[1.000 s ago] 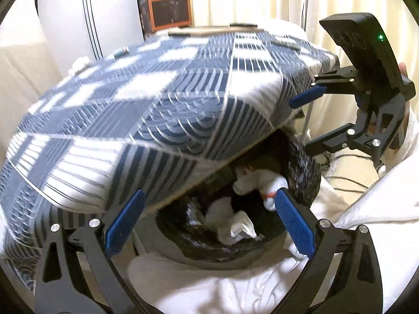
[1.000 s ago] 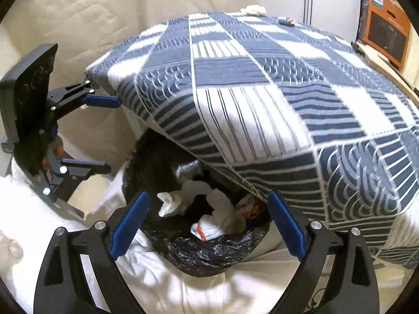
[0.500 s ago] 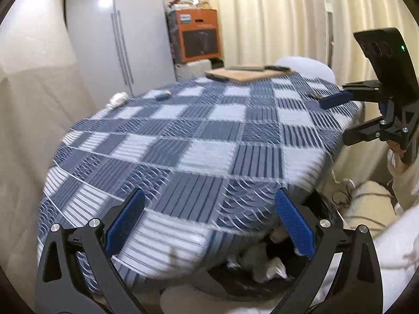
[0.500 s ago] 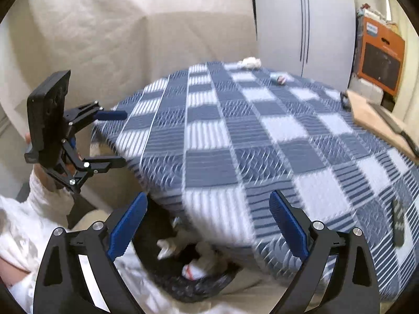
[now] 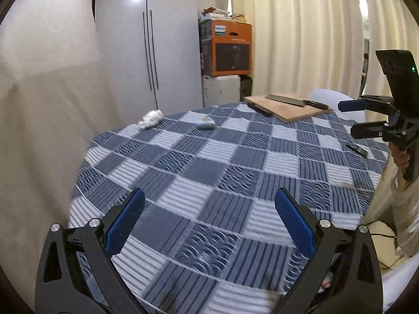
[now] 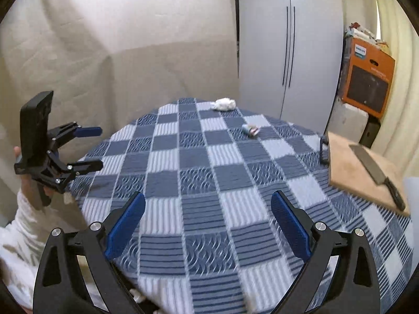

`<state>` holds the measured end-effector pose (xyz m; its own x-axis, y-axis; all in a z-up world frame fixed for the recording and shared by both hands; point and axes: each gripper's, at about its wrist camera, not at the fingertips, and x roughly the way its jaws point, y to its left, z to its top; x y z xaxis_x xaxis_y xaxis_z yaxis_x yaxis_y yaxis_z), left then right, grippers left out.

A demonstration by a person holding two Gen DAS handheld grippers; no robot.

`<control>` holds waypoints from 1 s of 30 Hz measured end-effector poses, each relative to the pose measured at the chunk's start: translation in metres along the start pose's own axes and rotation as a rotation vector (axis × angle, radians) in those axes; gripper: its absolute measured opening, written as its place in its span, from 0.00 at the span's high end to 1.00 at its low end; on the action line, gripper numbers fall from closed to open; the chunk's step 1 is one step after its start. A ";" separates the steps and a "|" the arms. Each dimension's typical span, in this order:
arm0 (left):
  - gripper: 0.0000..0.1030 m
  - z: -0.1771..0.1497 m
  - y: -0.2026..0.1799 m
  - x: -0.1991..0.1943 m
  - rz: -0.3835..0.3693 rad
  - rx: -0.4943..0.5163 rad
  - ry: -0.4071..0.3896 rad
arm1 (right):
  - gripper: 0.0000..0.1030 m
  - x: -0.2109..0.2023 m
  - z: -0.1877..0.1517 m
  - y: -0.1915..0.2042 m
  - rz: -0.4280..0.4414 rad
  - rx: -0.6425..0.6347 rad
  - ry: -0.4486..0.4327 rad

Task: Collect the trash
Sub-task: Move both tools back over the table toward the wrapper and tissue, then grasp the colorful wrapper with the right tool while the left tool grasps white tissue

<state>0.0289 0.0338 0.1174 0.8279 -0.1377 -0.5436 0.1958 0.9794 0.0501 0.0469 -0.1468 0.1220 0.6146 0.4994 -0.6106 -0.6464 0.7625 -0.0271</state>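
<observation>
Beyond both sets of jaws, checkered worktop (image 5: 235, 172) now filling view; black bin with tissues, seen second ago under cloth edge, dropping out below. Left gripper (image 5: 209, 225) and right gripper (image 6: 208, 227) both gaping, carrying nothing. Two trash pieces waiting far ahead: white tissue wad (image 6: 224, 104), small blue wrapper (image 6: 250, 130). One cutting board (image 6: 362, 172), one knife (image 6: 377, 172).

Checked tablecloth (image 5: 209, 172), cutting board (image 5: 288, 108) with knife (image 6: 377, 172), orange box (image 5: 230, 52)
</observation>
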 end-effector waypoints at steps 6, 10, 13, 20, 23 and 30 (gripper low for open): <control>0.06 0.041 0.036 0.017 0.028 -0.023 -0.006 | 0.10 0.038 0.047 -0.024 -0.031 0.021 0.024; 0.06 0.066 0.058 0.036 0.035 -0.045 0.002 | 0.10 0.077 0.075 -0.046 -0.030 0.085 0.079; 0.06 0.080 0.070 0.054 0.111 -0.039 -0.012 | 0.10 0.109 0.092 -0.065 -0.036 0.144 0.110; 0.06 0.106 0.103 0.112 0.165 -0.094 0.021 | 0.10 0.189 0.126 -0.102 -0.059 0.242 0.165; 0.06 0.114 0.112 0.138 0.193 -0.073 0.042 | 0.10 0.217 0.136 -0.108 -0.070 0.244 0.171; 0.06 0.134 0.132 0.187 0.162 -0.093 0.071 | 0.10 0.278 0.140 -0.116 -0.074 0.265 0.202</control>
<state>0.2797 0.1179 0.1350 0.8051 0.0305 -0.5924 0.0105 0.9978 0.0656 0.3562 -0.0384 0.0665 0.5363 0.3675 -0.7598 -0.4470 0.8873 0.1136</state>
